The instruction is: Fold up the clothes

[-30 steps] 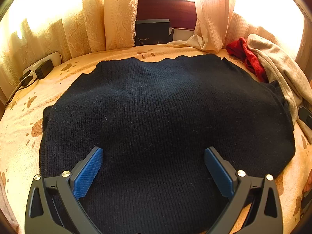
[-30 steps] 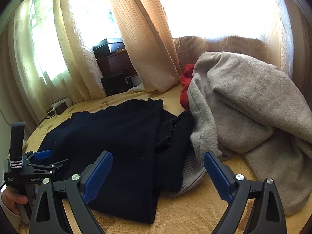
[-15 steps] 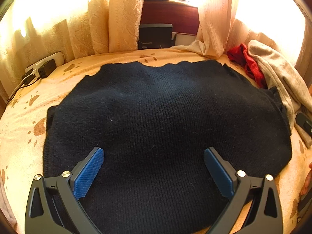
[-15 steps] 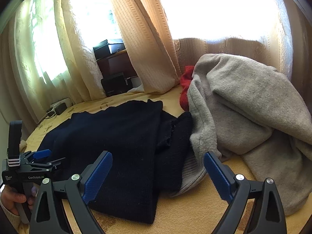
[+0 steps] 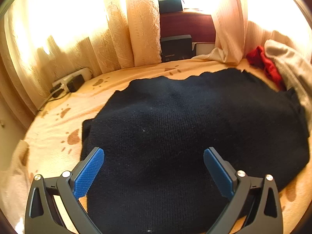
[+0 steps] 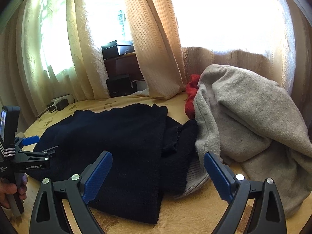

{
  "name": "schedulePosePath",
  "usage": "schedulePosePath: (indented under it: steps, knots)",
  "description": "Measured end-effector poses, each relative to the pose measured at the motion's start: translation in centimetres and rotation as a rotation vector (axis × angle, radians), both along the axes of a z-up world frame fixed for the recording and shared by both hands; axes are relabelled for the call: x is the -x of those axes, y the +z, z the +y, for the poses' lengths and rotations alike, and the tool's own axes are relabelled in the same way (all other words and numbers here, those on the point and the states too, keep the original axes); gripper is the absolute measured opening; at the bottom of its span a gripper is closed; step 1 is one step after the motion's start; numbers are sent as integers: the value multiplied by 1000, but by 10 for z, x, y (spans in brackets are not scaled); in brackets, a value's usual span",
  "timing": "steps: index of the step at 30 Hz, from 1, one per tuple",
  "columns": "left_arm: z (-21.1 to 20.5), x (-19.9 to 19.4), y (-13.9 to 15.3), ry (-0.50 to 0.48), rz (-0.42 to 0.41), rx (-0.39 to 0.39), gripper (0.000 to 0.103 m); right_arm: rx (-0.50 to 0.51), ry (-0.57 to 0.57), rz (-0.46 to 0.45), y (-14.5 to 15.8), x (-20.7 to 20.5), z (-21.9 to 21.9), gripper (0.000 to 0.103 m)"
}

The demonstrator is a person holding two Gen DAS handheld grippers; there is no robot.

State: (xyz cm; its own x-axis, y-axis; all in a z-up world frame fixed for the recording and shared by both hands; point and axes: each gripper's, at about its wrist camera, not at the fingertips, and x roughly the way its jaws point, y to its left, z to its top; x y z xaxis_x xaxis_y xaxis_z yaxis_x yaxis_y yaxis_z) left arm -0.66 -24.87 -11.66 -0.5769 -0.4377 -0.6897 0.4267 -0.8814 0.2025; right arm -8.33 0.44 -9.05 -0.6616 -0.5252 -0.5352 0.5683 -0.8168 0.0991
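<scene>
A black knit sweater [image 5: 185, 128] lies spread flat on the yellow bedspread [image 5: 58, 136]; it also shows in the right wrist view [image 6: 120, 140], with a folded sleeve part at its right edge. My left gripper [image 5: 154, 167] is open and empty, hovering over the sweater's near left part. It shows from the side in the right wrist view [image 6: 33, 146], held in a hand. My right gripper [image 6: 158, 171] is open and empty, above the sweater's right edge, close to a grey garment [image 6: 249, 128].
The grey garment is piled at the right, with a red garment [image 6: 191, 97] behind it. Curtains [image 6: 156, 48] hang along the back. A power strip with plugs [image 5: 68, 81] sits at the back left. Dark boxes [image 5: 175, 46] stand at the back.
The left gripper has moved left and back, so the sweater now sits further right in its view and more bedspread shows at the left. The right gripper has barely moved.
</scene>
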Motion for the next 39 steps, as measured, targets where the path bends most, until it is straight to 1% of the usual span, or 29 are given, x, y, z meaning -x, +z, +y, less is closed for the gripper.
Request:
schedulePosePath:
  steps: [2,6,9,13,16,18,21,27,32,37,39]
  knots:
    - [2,-1,2,2,-3,14,103,-11,13,13,3,-4,-4,97]
    - [2,-12,18,-4,41,-35,103,-17,61,1,15,-15,-16,97]
    - [4,-26,35,3,82,-51,103,-23,76,8,28,-26,-25,97]
    - [8,-46,52,4,126,-44,103,14,101,36,43,-45,-31,97]
    - [11,-58,59,9,144,-29,103,25,127,51,45,-55,-36,97]
    - [13,-63,59,10,147,-30,103,18,142,60,43,-61,-41,97]
    - [15,-64,56,14,136,-19,103,14,160,46,39,-63,-45,97]
    - [16,-64,48,33,118,-2,103,16,154,36,27,-62,-46,98]
    - [9,-61,40,64,106,-8,103,17,139,-12,11,-53,-47,98]
    - [3,-57,27,110,94,16,103,-21,123,-25,-3,-46,-49,98]
    - [-1,-55,22,120,84,7,103,-24,124,-45,-8,-42,-49,98]
